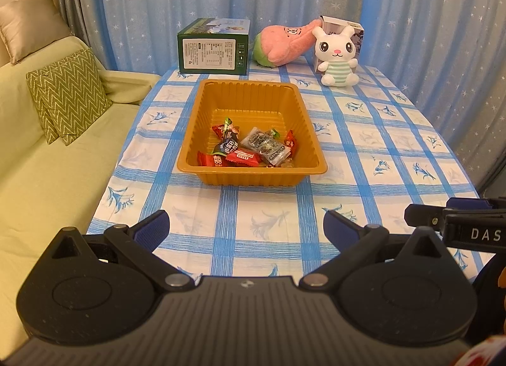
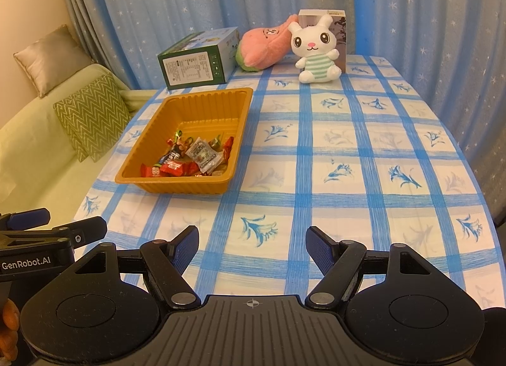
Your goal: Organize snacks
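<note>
An orange plastic tray (image 1: 253,94) stands on the blue-checked tablecloth and also shows in the right wrist view (image 2: 196,103). Several wrapped snacks (image 1: 249,149) lie in its near half, red, black and clear wrappers (image 2: 189,157). My left gripper (image 1: 246,228) is open and empty, low over the table's near edge, in front of the tray. My right gripper (image 2: 253,244) is open and empty, near the front edge, right of the tray. Each gripper shows at the edge of the other's view: the right one (image 1: 455,223), the left one (image 2: 53,233).
A green box (image 1: 215,50), a pink plush (image 1: 284,42) and a white rabbit plush (image 1: 336,56) in front of a small box (image 2: 325,18) stand at the table's far edge. A sofa with cushions (image 1: 68,94) lies left. Blue curtains hang behind.
</note>
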Available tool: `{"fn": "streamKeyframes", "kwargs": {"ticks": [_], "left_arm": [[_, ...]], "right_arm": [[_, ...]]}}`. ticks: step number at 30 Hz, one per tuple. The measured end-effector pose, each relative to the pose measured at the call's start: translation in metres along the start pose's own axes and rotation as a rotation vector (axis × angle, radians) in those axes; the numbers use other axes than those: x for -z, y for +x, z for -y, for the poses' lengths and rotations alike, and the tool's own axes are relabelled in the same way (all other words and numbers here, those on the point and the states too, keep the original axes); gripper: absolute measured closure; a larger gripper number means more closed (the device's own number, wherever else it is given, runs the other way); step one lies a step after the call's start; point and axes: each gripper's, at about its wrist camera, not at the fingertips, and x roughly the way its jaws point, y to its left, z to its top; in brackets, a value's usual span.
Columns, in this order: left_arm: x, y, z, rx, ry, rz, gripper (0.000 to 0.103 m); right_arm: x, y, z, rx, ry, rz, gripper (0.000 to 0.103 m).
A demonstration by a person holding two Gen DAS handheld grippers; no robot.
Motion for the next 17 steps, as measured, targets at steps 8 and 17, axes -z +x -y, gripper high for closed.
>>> {"fn": "streamKeyframes", "kwargs": {"ticks": [8,17], "left_arm": [[0.0018,0.0007,-0.0004,0.001,-0.001,-0.002,0.000],[0.0080,0.0027,-0.0025,0.006,-0.013,0.024,0.000]], "right_arm": [[0.0044,0.0035,-0.0008,0.002,0.005,-0.002,0.029],[0.0044,0.0037,0.0000,0.002,0.006,-0.003,0.029]]}}
